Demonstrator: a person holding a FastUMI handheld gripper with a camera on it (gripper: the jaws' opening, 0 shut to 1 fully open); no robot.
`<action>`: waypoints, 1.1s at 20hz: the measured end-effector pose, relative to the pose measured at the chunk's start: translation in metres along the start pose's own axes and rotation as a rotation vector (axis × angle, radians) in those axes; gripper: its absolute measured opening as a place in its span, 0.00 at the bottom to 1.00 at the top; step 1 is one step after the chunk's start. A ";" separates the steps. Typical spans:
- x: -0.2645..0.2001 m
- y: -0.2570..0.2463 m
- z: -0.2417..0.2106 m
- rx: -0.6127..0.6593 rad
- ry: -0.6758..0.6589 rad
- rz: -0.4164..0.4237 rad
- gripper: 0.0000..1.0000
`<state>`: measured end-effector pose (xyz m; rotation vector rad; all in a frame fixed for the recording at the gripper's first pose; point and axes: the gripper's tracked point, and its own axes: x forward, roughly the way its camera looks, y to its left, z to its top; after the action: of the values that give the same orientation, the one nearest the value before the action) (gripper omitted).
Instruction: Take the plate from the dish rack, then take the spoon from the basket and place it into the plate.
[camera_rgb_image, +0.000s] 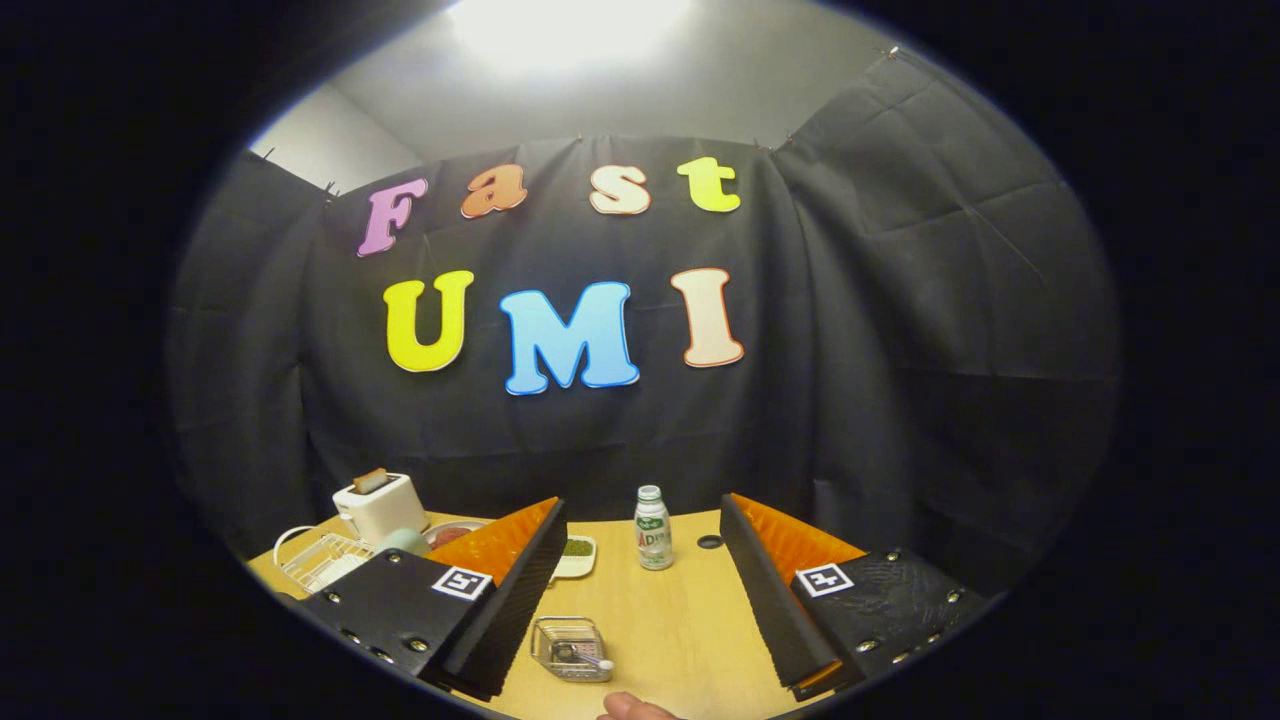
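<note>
1. Two fingers of the gripper (640, 600) stand wide apart, so the jaws are open and hold nothing; bare bench (680, 620) lies between them.
2. The small wire basket (570, 648) sits on the bench between the fingers, close to the left one. The spoon (585, 657) lies inside it, with a pale end toward the basket's near side.
3. The white wire dish rack (318, 560) stands to the far left, beyond the left finger, partly hidden behind it. I cannot see clearly a plate standing in it; a round plate (452, 533) with something red shows just behind the left finger, beside the rack.
4. I judge the plate stiff, smooth and breakable, a little heavy for two fingers; the rim is the place to take it, with a firm hold. The spoon looks light, thin and slippery; take it across the handle, where it rises above the basket wires.
5. Other things: a white toaster (380, 505) with a slice in it stands behind the rack, a pale green cup (402, 542) is beside it, a small dish (577, 555) with something green is near the left finger, and a small bottle (653, 528) stands upright well beyond the fingers. A fingertip of a person (630, 708) shows at the near bench edge.
6. The cup and toaster crowd the rack, so the approach there may be tight.
</note>
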<state>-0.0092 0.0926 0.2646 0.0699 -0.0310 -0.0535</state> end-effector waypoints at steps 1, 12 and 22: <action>0.001 0.011 0.008 -0.006 -0.008 0.009 0.95; 0.041 0.131 0.024 0.008 0.071 0.304 0.95; 0.074 0.212 -0.034 -0.014 0.285 0.331 0.95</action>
<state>0.0768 0.3022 0.2480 0.0569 0.2421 0.2876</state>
